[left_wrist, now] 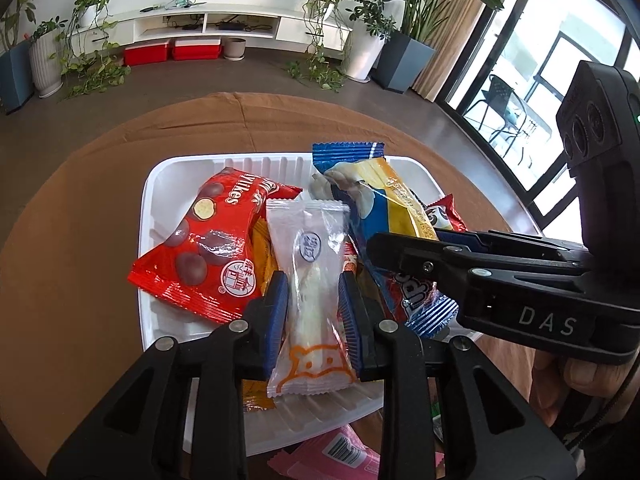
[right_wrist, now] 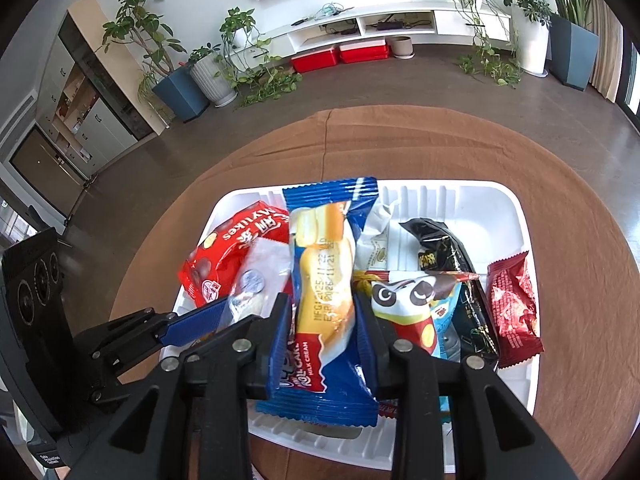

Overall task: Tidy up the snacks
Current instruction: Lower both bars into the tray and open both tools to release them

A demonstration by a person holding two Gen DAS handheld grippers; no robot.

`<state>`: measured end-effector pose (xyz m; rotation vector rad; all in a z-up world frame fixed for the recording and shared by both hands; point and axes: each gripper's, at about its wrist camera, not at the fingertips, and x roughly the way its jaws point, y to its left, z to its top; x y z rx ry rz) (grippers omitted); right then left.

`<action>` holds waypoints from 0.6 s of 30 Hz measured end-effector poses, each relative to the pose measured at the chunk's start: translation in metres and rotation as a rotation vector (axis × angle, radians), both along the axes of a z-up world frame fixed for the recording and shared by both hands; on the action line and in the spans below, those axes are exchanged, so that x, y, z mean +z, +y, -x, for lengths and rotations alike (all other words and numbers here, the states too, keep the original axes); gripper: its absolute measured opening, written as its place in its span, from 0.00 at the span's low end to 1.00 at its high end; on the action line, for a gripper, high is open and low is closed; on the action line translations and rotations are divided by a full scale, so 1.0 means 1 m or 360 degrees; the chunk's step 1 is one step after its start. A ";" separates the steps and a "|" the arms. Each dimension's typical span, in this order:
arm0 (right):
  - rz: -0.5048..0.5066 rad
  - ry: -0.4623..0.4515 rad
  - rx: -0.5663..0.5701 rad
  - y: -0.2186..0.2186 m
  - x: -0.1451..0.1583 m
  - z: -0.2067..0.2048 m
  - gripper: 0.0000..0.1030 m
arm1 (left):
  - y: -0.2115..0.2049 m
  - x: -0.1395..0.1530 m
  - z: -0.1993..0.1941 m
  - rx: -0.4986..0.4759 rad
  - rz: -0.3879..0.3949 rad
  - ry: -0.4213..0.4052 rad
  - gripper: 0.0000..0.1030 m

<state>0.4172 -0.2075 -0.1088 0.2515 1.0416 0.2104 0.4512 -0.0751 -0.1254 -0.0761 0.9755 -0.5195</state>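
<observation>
Left tool (left_wrist: 313,312) sits low over the white tray (left_wrist: 168,176), its blue pads either side of the clear-wrapped snack (left_wrist: 310,280), and there looks to be a sliver of daylight at each pad, so I read the jaws as slightly apart around it, not squeezing. Right tool (right_wrist: 322,320) does the same with the blue roll cake packet (right_wrist: 328,300): pads flank the wrapper, standing a little apart, the packet lying between them and resting on the pile. Both packets are inside the tray, the clear one across a red chocolate-ball bag (left_wrist: 200,240) and an orange wrapper, the blue one beside a panda-face packet (right_wrist: 412,304), a black packet (right_wrist: 444,248) and a dark red one (right_wrist: 514,304) at the tray's right end. The tray rests on the brown-clothed tabletop (right_wrist: 560,184); a pink packet (left_wrist: 340,456) lies just outside its near edge. If this is the release, the good way is to open fully, then lift straight up so the pads don't drag crinkly film, keeping the two tools from bumping, since they're close together.
</observation>
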 end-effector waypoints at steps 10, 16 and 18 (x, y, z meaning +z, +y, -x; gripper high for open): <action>-0.0010 -0.0050 0.0016 -0.001 0.009 0.011 0.47 | 0.002 0.008 0.008 0.0013 0.0014 -0.0039 0.51; -0.0022 -0.0137 -0.0002 -0.004 0.029 0.027 0.60 | -0.001 0.022 0.023 0.0018 -0.0001 -0.0110 0.73; -0.0013 -0.0170 0.0000 -0.006 0.038 0.034 0.62 | 0.001 0.028 0.031 0.0028 0.0006 -0.0138 0.80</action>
